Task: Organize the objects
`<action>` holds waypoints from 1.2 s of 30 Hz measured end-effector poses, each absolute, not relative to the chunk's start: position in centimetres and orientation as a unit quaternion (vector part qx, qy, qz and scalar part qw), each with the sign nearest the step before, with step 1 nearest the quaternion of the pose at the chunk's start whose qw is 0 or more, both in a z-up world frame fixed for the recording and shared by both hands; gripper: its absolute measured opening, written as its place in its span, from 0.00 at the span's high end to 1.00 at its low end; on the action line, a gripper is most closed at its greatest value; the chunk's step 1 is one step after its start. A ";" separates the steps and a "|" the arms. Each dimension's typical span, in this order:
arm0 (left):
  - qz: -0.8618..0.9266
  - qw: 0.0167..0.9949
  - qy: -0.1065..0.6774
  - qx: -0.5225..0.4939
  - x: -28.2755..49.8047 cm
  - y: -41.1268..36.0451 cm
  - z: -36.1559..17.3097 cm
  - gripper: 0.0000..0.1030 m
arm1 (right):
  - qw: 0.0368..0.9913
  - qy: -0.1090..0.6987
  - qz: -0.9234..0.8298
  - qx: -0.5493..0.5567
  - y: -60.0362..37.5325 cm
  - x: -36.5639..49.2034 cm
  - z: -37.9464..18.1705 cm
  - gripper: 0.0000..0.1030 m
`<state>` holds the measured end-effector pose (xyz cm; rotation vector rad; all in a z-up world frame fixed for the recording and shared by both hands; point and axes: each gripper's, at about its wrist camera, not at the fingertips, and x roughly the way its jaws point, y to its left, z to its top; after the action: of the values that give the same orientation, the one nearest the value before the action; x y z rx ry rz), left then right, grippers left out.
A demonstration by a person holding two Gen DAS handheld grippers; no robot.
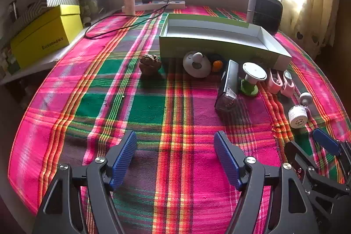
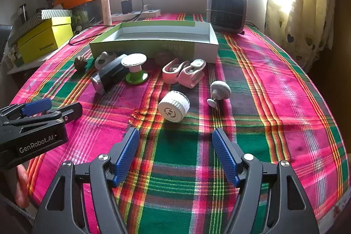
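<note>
Both your grippers hang low over the near edge of the table (image 2: 285, 71), fingers spread wide and empty: the left gripper (image 1: 175, 159) over bare cloth, the right gripper (image 2: 175, 155) aimed at the white cap (image 2: 174, 109), which lies on its side just ahead of it. Nothing is in the box (image 2: 153, 45) yet, so you look to be at the start, picking a first item. The clutter sits in front of the box: a brown lump (image 1: 150, 64) off to the left, a dark tube (image 2: 109, 74), a green-based spool (image 2: 135, 68), two pink clips (image 2: 184, 72), and a small white knob (image 2: 219, 91) near the cap. The cap seems the easiest first pick for your right gripper. Push forward, straddle its ribbed sides, and close gently, since a round cap lying like that could roll away.
</note>
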<state>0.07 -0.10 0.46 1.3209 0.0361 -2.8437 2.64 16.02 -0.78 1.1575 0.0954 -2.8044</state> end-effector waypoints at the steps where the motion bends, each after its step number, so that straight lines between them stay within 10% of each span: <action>1: -0.907 0.003 0.011 0.421 0.0 -0.2 0.5 0.29 | 0.053 0.032 -0.923 0.380 16.0 2.6 -0.8 0.32; 36: -0.907 0.000 0.003 0.421 -0.1 0.2 0.2 0.29 | 0.065 0.033 -0.922 0.381 16.1 1.9 -0.7 0.32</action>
<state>-0.08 0.19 0.21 1.3216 0.0082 -2.8507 1.94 16.07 -0.75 1.1496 0.1008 -2.7826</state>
